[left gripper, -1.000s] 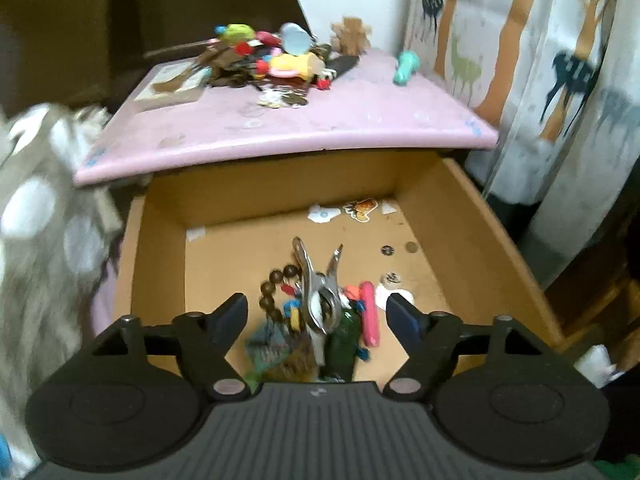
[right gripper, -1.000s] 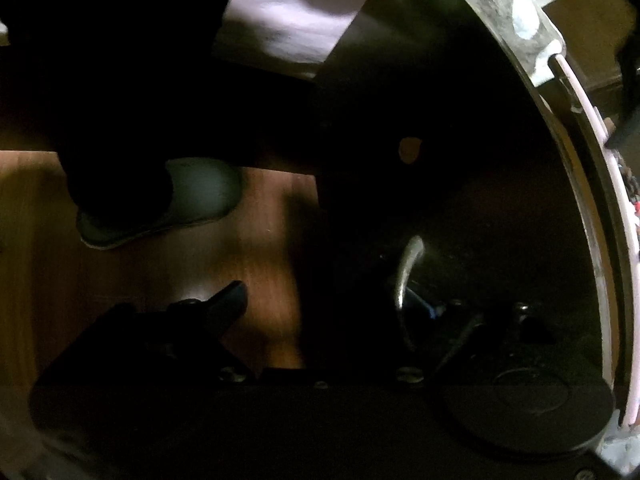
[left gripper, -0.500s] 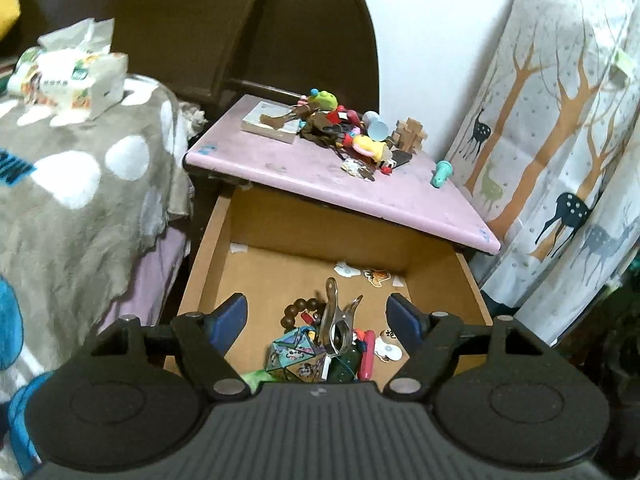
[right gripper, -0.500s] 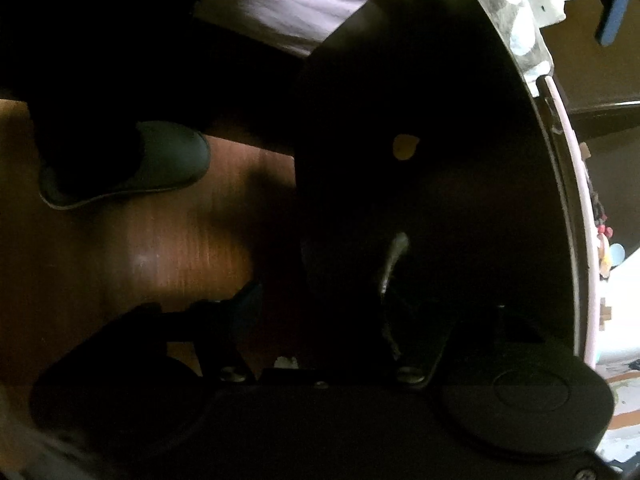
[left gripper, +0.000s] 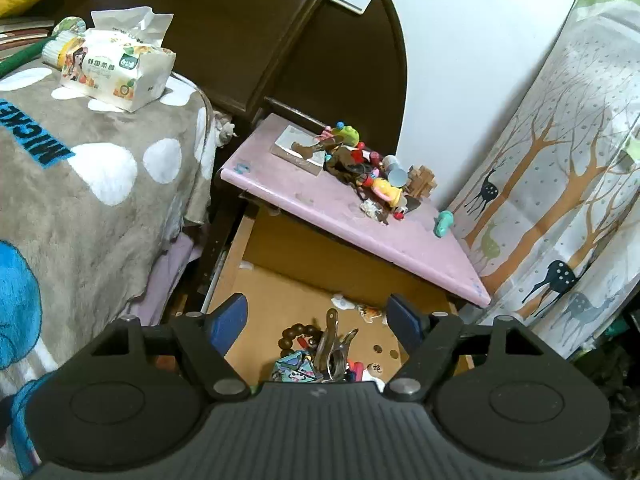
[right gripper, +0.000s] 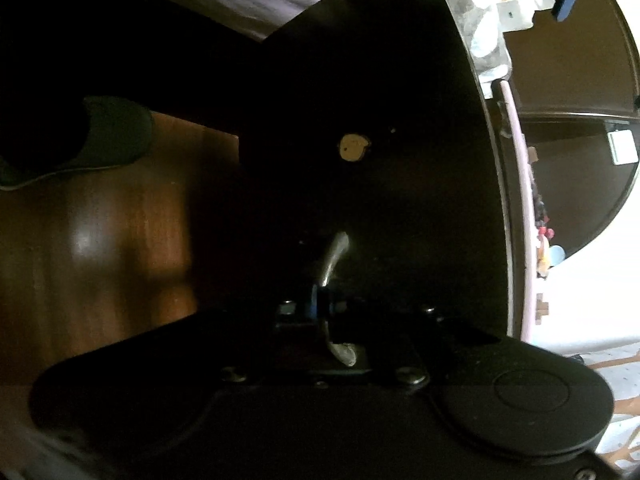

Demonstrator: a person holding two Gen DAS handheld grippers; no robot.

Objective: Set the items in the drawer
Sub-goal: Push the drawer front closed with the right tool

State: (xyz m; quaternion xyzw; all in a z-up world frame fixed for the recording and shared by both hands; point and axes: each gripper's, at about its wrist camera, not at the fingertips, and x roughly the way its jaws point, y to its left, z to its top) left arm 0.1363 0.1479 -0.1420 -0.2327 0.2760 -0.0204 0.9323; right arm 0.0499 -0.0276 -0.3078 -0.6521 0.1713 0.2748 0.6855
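Note:
The open wooden drawer [left gripper: 280,296] sits under the pink table top [left gripper: 320,208]. Inside it lie a metal clip [left gripper: 332,344], brown beads [left gripper: 294,334], a colourful paper polyhedron [left gripper: 294,368] and a pink pen [left gripper: 357,370]. A pile of small toys [left gripper: 364,168] and a teal toy [left gripper: 443,222] rest on the table top. My left gripper [left gripper: 316,320] hangs open and empty high above the drawer's front. In the dim right wrist view, my right gripper [right gripper: 320,306] is shut on the metal drawer handle [right gripper: 334,252] on the dark drawer front [right gripper: 400,200].
A bed with a grey spotted blanket [left gripper: 100,184] and a tissue pack [left gripper: 116,68] stands left of the drawer. A deer-print curtain [left gripper: 560,200] hangs to the right. A dark headboard [left gripper: 280,40] rises behind. A slippered foot [right gripper: 104,136] stands on the wooden floor [right gripper: 100,248].
My left gripper has risen and drawn back, so the bed and tissue pack came into view. The right gripper's fingers have come together on the drawer handle.

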